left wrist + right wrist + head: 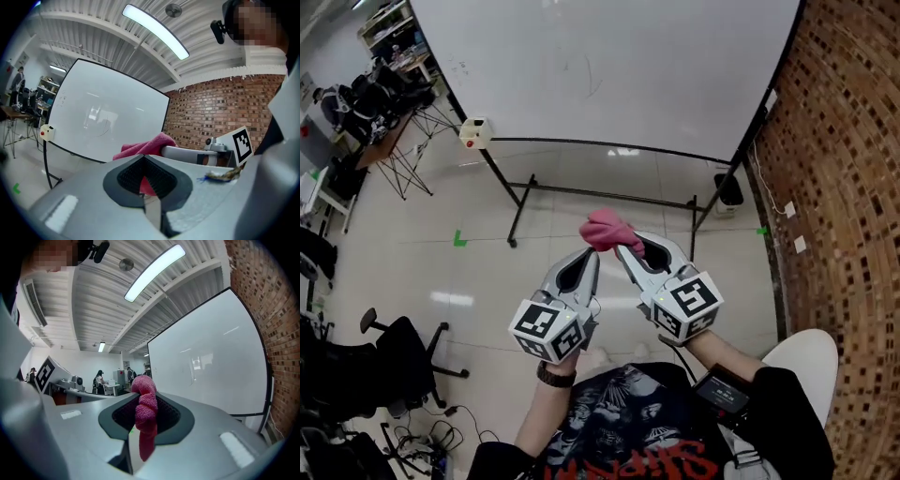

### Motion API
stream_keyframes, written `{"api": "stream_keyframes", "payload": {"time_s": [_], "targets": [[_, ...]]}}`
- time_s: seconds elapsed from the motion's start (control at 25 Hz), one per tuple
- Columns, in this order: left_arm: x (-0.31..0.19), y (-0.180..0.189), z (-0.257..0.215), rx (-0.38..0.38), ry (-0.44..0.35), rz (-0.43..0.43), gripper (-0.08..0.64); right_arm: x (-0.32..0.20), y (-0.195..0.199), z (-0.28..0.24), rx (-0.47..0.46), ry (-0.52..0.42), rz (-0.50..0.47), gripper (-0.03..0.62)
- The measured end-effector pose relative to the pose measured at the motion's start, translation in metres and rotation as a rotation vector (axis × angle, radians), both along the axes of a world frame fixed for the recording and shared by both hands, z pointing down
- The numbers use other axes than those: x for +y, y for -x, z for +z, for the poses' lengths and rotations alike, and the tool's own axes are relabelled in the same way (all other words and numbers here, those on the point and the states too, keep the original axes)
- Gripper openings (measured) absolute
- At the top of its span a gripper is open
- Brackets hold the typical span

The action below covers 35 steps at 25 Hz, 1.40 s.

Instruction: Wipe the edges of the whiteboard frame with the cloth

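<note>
The whiteboard (609,66) stands ahead on a black stand, its black frame edge (600,145) running along the bottom. It also shows in the left gripper view as the whiteboard (105,115) and in the right gripper view as the whiteboard (211,366). My right gripper (623,246) is shut on a pink cloth (607,230), held in the air well short of the board. The cloth (145,411) bunches between its jaws. My left gripper (592,253) is shut with nothing in it, close beside the right one; the cloth (145,146) shows just beyond its tips.
A white box with a red button (474,133) hangs at the board's lower left corner. The stand's legs (520,211) spread over the floor. A brick wall (844,169) closes the right side. Office chairs (384,361) and desks (380,103) fill the left.
</note>
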<state>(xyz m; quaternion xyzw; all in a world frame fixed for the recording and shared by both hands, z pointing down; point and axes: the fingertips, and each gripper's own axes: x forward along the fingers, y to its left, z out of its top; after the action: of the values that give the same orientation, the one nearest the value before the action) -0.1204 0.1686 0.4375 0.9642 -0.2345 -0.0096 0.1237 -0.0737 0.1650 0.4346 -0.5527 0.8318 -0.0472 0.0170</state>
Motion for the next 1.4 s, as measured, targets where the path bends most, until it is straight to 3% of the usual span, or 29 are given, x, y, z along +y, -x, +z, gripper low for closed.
{"api": "stream_keyframes", "payload": {"time_s": [0.56, 0.84, 1.2, 1.4], "targets": [[0.03, -0.023, 0.005, 0.005, 0.026, 0.144, 0.001, 0.021, -0.005, 0.003, 0.012, 0.046, 0.079, 0.075], [0.051, -0.044, -0.004, -0.001, -0.05, 0.248, 0.002, 0.032, -0.015, 0.004, 0.014, 0.048, 0.112, 0.075], [0.051, -0.062, -0.003, 0.014, -0.021, 0.3, 0.002, 0.037, -0.032, 0.001, -0.064, 0.04, 0.133, 0.074], [0.05, -0.072, 0.002, 0.012, -0.024, 0.29, 0.002, 0.037, -0.041, 0.003, -0.063, 0.033, 0.112, 0.074]]}}
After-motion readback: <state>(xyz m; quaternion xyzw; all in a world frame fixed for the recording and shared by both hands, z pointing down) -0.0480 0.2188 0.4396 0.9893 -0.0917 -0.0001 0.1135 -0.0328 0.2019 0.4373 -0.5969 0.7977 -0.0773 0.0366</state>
